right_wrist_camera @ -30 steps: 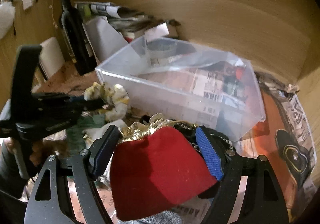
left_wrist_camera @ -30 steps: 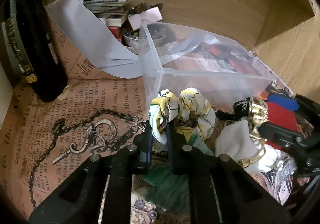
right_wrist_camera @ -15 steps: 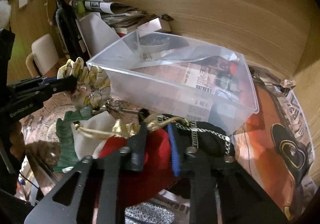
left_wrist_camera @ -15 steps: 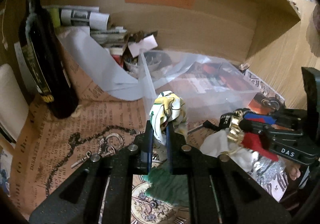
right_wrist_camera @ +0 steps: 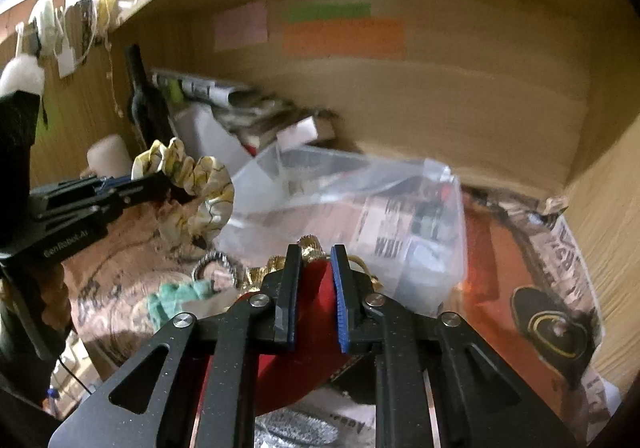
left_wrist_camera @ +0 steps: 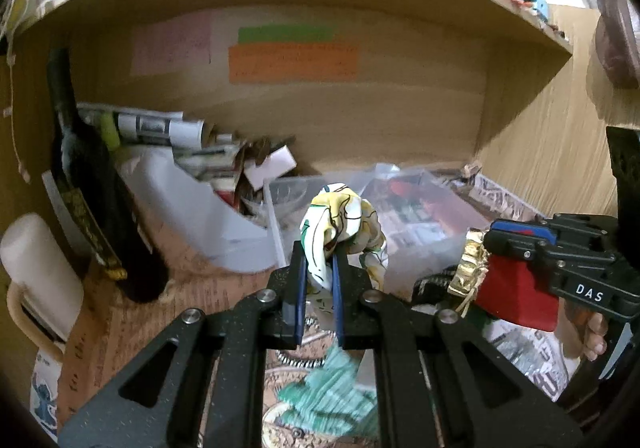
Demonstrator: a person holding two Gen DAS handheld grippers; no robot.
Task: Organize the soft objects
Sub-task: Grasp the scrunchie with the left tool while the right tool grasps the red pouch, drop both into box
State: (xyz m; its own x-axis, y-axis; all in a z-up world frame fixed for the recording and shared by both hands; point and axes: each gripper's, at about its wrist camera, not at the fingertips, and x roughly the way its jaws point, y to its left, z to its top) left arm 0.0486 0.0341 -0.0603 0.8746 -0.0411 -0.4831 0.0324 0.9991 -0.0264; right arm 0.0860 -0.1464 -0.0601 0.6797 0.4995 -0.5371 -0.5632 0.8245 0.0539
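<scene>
My left gripper (left_wrist_camera: 319, 272) is shut on a yellow and white scrunchie (left_wrist_camera: 344, 224) and holds it up in front of the clear plastic bin (left_wrist_camera: 420, 208). The scrunchie also shows in the right wrist view (right_wrist_camera: 200, 184), left of the bin (right_wrist_camera: 360, 208). My right gripper (right_wrist_camera: 315, 268) is shut on a red velvet pouch (right_wrist_camera: 312, 328) with gold trim, lifted just short of the bin's near wall. The pouch shows in the left wrist view (left_wrist_camera: 516, 292) at the right. A green scrunchie (left_wrist_camera: 336, 400) lies on the desk below.
A dark wine bottle (left_wrist_camera: 92, 200) stands at the left by a white mug (left_wrist_camera: 40, 268). Rolled papers and clutter (left_wrist_camera: 200, 152) fill the back left. Coloured sticky notes (left_wrist_camera: 292, 56) hang on the wooden back wall under a shelf. Printed paper (right_wrist_camera: 552, 288) covers the desk.
Both grippers have risen with their loads. The scrunchie and the red pouch are off the desk and higher against the bin. The right gripper closed on the pouch a second ago.
</scene>
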